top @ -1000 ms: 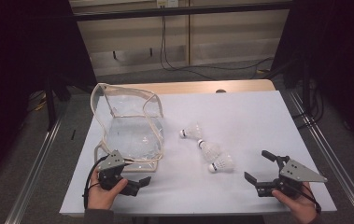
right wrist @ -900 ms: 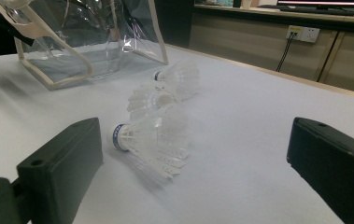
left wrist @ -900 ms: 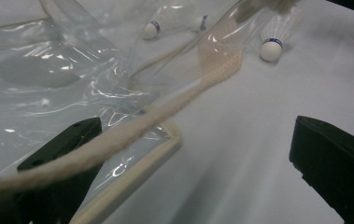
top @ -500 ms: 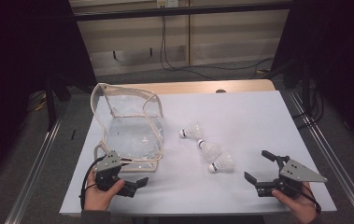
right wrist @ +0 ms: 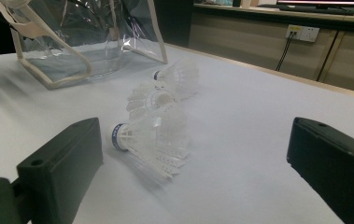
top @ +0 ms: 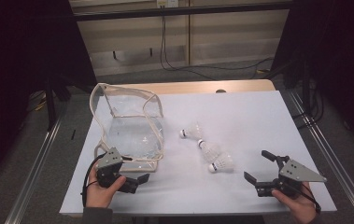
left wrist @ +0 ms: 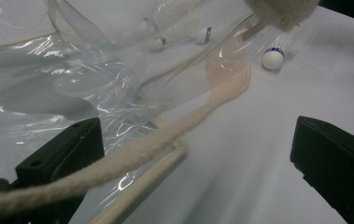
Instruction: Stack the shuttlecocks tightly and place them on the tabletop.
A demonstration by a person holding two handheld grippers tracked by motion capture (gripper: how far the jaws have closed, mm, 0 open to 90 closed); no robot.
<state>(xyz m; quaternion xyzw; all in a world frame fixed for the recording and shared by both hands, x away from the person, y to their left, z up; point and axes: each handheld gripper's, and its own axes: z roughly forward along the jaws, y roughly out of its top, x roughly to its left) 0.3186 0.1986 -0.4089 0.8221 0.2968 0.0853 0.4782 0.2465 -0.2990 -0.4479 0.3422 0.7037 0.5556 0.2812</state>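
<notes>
A white table point(top: 258, 116) stands on grey floor point(top: 221, 77) before a beige wall point(top: 221, 28), where black cables point(top: 165, 51) hang from a socket point(top: 166, 3).

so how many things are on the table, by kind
shuttlecocks: 3 ()
clear bag: 1
handheld tools: 2 (left tool, right tool)
total: 6

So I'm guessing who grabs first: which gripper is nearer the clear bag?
Left. The left gripper sits at the bag's near edge, jaws open by its cord. The right gripper is far off, past the shuttlecocks.
</notes>
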